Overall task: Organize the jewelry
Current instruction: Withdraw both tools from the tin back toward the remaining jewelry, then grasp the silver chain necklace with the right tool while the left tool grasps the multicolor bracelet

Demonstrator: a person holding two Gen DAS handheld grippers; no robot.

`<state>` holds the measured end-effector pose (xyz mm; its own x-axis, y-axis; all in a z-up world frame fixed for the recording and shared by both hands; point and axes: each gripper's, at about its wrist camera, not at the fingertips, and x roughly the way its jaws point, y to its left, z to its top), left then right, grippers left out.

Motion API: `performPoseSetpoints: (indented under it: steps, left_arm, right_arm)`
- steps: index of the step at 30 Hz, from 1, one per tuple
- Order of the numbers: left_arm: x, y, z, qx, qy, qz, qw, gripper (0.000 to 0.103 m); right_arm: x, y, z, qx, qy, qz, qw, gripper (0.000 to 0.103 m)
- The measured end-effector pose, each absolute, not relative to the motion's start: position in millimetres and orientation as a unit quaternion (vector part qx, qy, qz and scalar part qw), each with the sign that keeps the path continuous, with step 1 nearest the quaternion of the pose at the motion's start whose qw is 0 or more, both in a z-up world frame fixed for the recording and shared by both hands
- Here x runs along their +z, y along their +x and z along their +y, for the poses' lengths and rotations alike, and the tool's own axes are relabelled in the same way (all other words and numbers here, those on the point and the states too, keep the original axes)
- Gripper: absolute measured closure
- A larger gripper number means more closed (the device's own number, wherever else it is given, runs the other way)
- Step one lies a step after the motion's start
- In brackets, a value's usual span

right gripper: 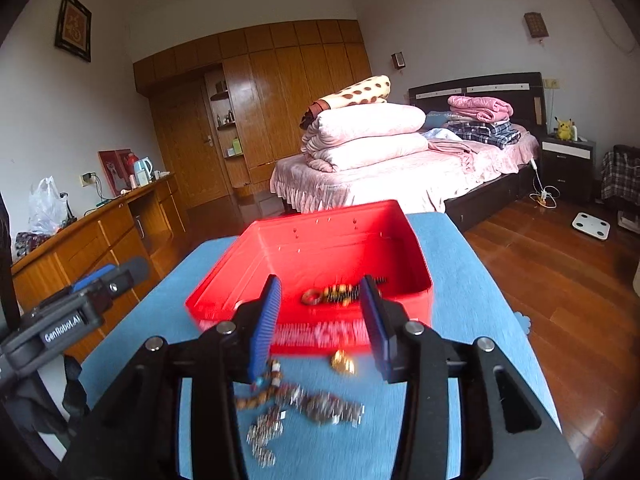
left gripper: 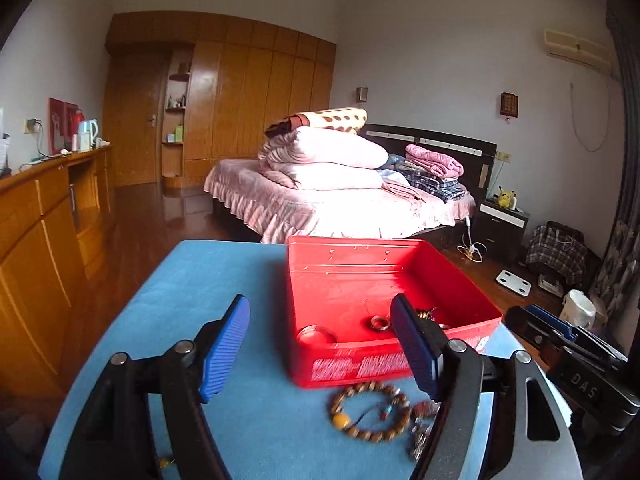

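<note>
A red plastic box (left gripper: 348,280) (right gripper: 320,248) stands on the blue-covered table (left gripper: 200,280) (right gripper: 452,248). Inside it lie a brown ring (left gripper: 379,323) (right gripper: 311,297), a clear bangle (left gripper: 316,336) and dark beads (right gripper: 344,293). In front of the box lie a wooden bead bracelet (left gripper: 370,412), a gold piece (right gripper: 343,362) and silvery chains (right gripper: 320,404). My left gripper (left gripper: 320,344) is open and empty above the table, near the box's front left corner. My right gripper (right gripper: 324,320) is open and empty, above the loose jewelry in front of the box.
A bed (left gripper: 340,196) with stacked pink quilts stands beyond the table. A wooden sideboard (left gripper: 40,232) runs along the left wall. Wooden floor (right gripper: 560,288) lies to the right of the table. The right gripper's body shows in the left wrist view (left gripper: 576,356).
</note>
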<state>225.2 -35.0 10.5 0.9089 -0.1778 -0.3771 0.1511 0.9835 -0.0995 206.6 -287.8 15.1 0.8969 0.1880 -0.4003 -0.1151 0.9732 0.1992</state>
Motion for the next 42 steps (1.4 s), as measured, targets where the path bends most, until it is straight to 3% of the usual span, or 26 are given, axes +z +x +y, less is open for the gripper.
performPoseSetpoints:
  steps: [6,15,26,29,31,38,40,42]
  left_arm:
    - [-12,183,-15,-0.057,-0.014,0.202,0.978,0.021]
    - [-69,147,16,-0.032,-0.013,0.256,0.966,0.021]
    - [-79,155,26,-0.033,-0.025,0.263,0.964,0.021]
    - [-85,161,30,-0.045,-0.043,0.279,0.958,0.032]
    - [-90,165,32,-0.048,-0.053,0.289,0.955,0.044]
    - [-94,167,27,-0.035,-0.038,0.293,0.955,0.048]
    - [-96,169,27,-0.029,-0.035,0.297,0.954,0.065]
    - [-98,171,25,-0.024,-0.030,0.301,0.953,0.071]
  right_arm:
    - [-17,160,-276,0.073,0.082,0.244,0.964,0.058]
    - [-51,128,-251,0.076,0.066,0.275,0.956,0.056]
    - [-51,127,-237,0.084,0.052,0.277,0.956,0.056]
    - [-51,128,-237,0.083,0.053,0.279,0.955,0.056]
    - [-51,128,-239,0.083,0.054,0.277,0.956,0.056]
    - [-52,134,-240,0.081,0.057,0.277,0.956,0.056]
    - [-54,136,-239,0.081,0.057,0.279,0.955,0.056]
    - [-56,138,-238,0.082,0.059,0.281,0.955,0.056]
